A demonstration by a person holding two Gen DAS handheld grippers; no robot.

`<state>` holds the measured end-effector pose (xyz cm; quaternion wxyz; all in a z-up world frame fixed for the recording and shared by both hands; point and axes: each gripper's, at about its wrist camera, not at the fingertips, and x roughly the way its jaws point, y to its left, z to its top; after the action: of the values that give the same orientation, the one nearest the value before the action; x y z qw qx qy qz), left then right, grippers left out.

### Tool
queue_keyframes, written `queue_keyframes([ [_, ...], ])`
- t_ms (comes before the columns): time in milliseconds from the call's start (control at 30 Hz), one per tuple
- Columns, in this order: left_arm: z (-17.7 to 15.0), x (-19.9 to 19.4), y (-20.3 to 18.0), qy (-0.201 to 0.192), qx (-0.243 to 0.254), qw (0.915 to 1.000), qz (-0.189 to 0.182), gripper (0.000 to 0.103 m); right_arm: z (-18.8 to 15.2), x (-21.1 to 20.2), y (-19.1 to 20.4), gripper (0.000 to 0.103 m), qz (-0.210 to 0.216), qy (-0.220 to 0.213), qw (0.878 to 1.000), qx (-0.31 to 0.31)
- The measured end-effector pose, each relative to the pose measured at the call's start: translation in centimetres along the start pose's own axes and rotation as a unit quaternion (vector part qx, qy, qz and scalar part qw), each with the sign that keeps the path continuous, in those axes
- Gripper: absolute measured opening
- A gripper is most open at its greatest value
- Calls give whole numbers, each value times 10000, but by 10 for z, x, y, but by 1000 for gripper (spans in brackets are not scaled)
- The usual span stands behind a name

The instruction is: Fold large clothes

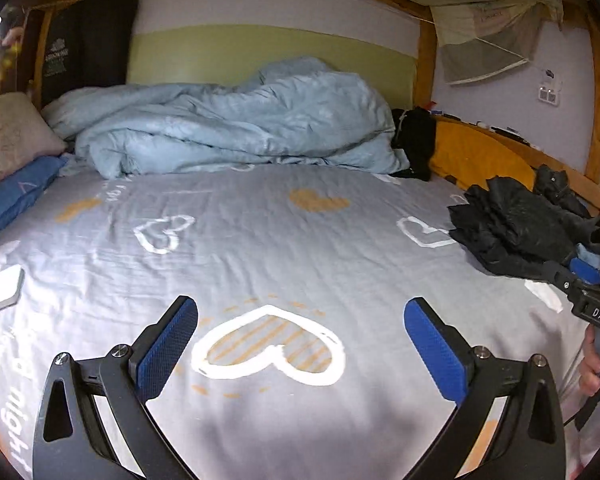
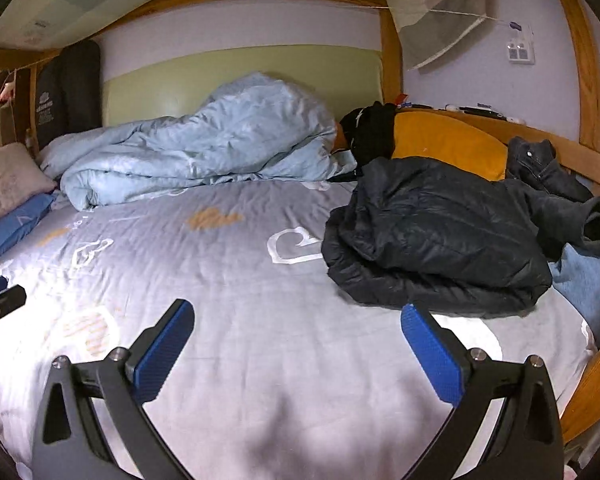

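Observation:
A black puffer jacket [image 2: 432, 232] lies bunched and partly folded on the right side of the grey heart-print bed sheet [image 2: 240, 280]. In the left wrist view the same jacket [image 1: 512, 232] is at the far right. My right gripper [image 2: 298, 310] is open and holds nothing; its right fingertip is just in front of the jacket's near edge. My left gripper [image 1: 302, 306] is open wide over a large white heart on the sheet, well left of the jacket. A dark grey garment [image 2: 540, 172] lies behind the jacket by the wooden rail.
A crumpled light blue duvet [image 1: 228, 128] fills the back of the bed. An orange pillow [image 2: 448, 140] and a black item [image 2: 372, 132] lie at the back right. A white flat object [image 1: 0, 292] lies at the left edge. A wooden bed frame [image 2: 588, 384] borders the right side.

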<state>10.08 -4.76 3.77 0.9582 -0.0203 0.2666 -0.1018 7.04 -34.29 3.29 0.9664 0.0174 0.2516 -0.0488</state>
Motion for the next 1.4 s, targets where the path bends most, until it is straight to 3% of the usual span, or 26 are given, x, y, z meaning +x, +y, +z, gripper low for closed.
queue_keyframes([
  [333,1,-6,1,-256,62,9996,118,103,5,5,18,103,204,15,9988,446],
  [600,-8,2,2,-191,151,9995,217,103,-12,20,38,103,101,234,9996,-115],
  [1033,-10,12,8,-356,42,9993,95,103,-12,18,34,103,95,189,9997,-95],
  [1267,-21,34,7,-590,255,9973,345,103,-16,24,38,103,5,302,9995,-133],
  [1367,-31,48,3,-772,313,9938,735,103,-16,24,37,103,-24,292,9995,-127],
  [1400,-33,57,1,-604,380,9947,738,103,-16,25,36,103,-41,302,9995,-112],
])
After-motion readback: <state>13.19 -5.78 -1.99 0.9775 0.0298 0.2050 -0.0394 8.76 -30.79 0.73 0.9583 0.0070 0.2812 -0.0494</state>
